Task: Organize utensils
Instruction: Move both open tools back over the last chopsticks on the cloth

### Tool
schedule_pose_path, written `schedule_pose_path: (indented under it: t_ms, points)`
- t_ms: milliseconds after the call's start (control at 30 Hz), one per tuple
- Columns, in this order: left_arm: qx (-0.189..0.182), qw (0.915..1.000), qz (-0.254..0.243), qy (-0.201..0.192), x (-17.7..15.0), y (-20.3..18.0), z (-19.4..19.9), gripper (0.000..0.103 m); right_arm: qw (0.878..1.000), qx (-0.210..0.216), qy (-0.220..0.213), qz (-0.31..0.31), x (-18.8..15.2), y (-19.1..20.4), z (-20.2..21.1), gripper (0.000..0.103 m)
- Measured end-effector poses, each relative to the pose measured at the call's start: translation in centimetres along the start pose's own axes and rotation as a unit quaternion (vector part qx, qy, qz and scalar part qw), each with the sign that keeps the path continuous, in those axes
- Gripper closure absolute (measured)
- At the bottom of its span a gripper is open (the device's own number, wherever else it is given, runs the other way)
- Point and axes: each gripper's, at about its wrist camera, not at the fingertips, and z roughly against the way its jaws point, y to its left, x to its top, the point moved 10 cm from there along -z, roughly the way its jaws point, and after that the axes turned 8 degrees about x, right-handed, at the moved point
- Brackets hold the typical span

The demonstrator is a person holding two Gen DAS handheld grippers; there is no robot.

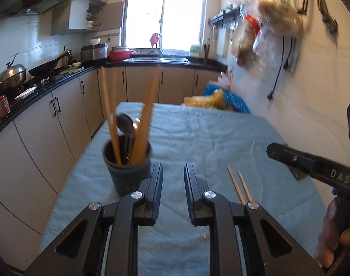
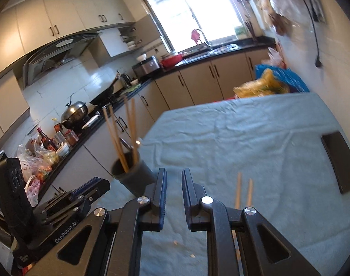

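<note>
We judge the task mostly done: the holder (image 1: 126, 161), just left of our left gripper (image 1: 173, 179), already keeps chopsticks and a spoon (image 1: 126, 124), while two chopsticks (image 1: 240, 185) lie on the worktop (image 1: 198, 133) just right of the right gripper (image 2: 174, 184), both fingers slightly apart and empty.

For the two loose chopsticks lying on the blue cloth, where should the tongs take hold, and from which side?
Probably near the far tips of the loose chopsticks, coming down from above with the fingers straddling both sticks crosswise. They lie flat and almost parallel on the cloth, and their near ends are hidden under the left tongs. The right tongs are nearer.
</note>
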Motion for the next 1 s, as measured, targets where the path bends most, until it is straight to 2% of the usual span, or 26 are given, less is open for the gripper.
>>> schedule_pose_path:
  t_ms: [267,467,800,1000]
  points:
    - [-0.001,0.9992,-0.034,0.020,-2.1,-2.9,-0.8,0.085,0.999,-0.012,0.007,-0.030,-1.7,-3.7,1.3,0.089]
    - [0.000,0.9982,-0.049,0.033,-2.7,-4.0,-1.4,0.085,0.998,-0.024,0.027,-0.048,-2.3,-5.6,0.7,0.089]
    - [-0.009,0.9972,-0.051,0.053,-3.9,-4.1,-2.3,0.084,0.985,-0.066,0.118,-0.105,-4.2,-11.9,-2.8,0.089]
    - [-0.015,0.9968,-0.050,0.060,-4.4,-3.7,-2.7,0.084,0.975,-0.102,0.168,-0.100,-5.2,-13.5,-6.1,0.089]
